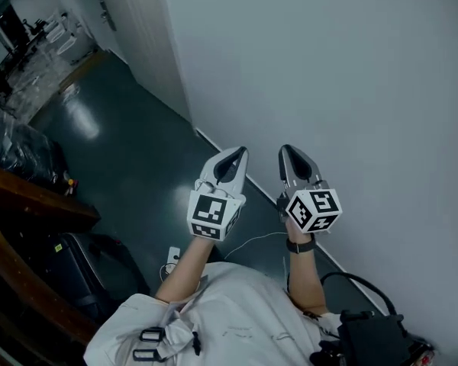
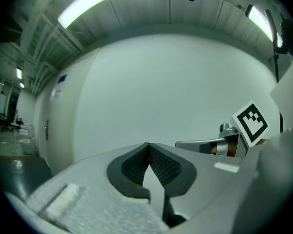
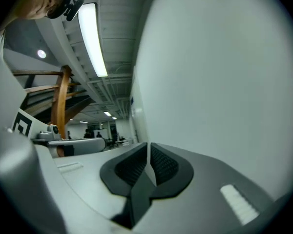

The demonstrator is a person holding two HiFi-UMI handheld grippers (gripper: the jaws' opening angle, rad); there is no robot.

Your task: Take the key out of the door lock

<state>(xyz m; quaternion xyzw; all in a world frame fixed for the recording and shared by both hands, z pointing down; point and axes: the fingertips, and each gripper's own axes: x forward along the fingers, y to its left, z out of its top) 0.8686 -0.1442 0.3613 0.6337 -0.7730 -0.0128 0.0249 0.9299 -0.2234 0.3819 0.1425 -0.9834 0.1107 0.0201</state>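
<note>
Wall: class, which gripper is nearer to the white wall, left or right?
Right. The right gripper is held close alongside the wall; the left gripper is beside it, on the side away from the wall.

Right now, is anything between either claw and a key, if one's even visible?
No key or lock shows. The left claw and right claw, both shut and empty, face a bare white wall, nothing between.

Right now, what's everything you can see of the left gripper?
The left gripper is light grey plastic with two dark, cross-hatched pads, their tips pressed together on nothing. Its cube of black-and-white square markers sits at the rear. It is held level beside the right gripper, facing a plain white wall without touching it.
</note>
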